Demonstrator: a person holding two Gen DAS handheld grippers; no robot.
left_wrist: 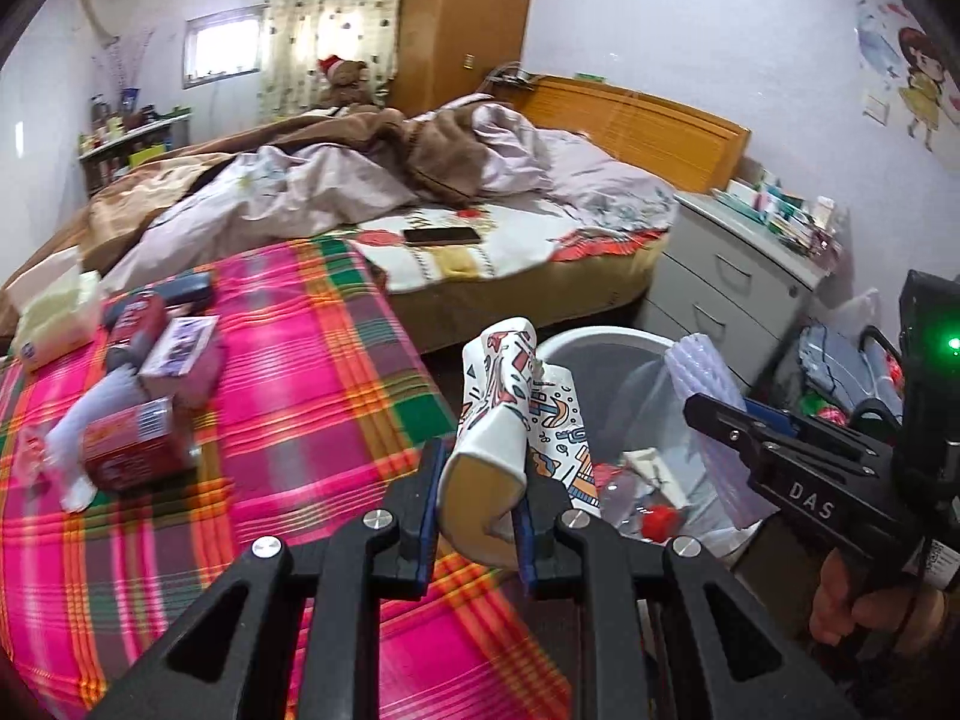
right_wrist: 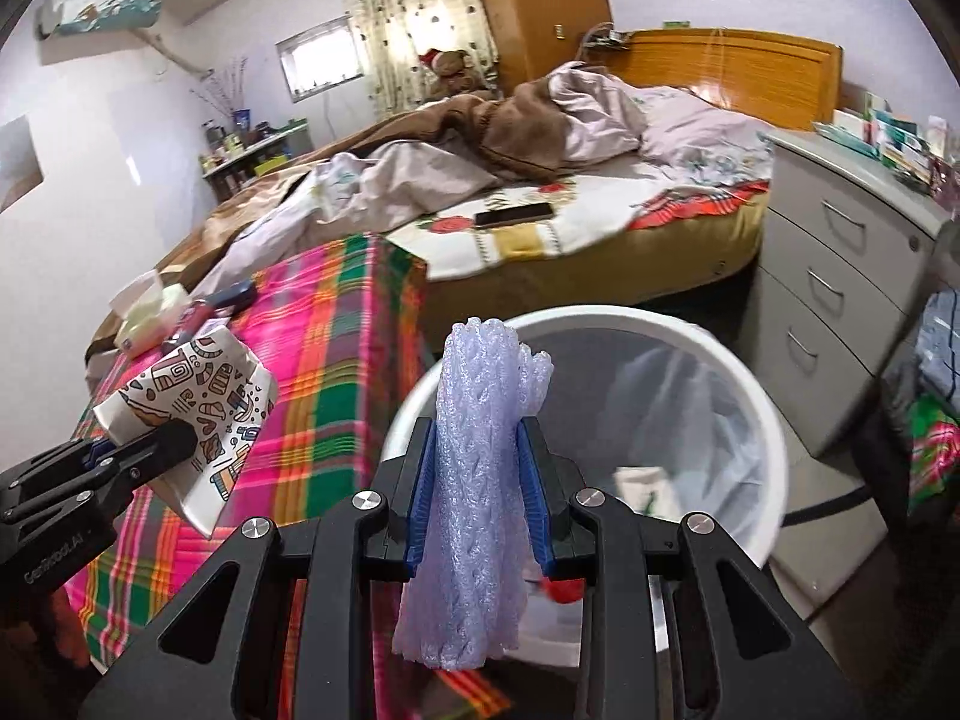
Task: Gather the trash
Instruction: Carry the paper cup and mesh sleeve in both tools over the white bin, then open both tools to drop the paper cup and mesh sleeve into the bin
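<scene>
On the left a bright pink checked cloth (left_wrist: 312,360) covers a table. Small boxes (left_wrist: 180,354) and a pack of tissues (left_wrist: 57,315) lie on it, near its far left end. The left gripper (left_wrist: 480,516) is shut tight on a squashed paper cup (left_wrist: 498,414) with little drawings on it. The cup sticks up between the blue pads (left_wrist: 427,510), at the edge of the cloth, just beside the bin. In the middle, behind the table, is a messy bed (right_wrist: 540,192) with a dark phone (right_wrist: 513,215) lying on top. The white trash bin (right_wrist: 744,372) stands on the floor next to the table, with a clear bag and some trash inside. The right gripper (right_wrist: 480,480) squeezes a roll of pale purple foam netting (right_wrist: 480,462) and holds it near the bin's rim. On the right stands a grey set of drawers (right_wrist: 840,276).
</scene>
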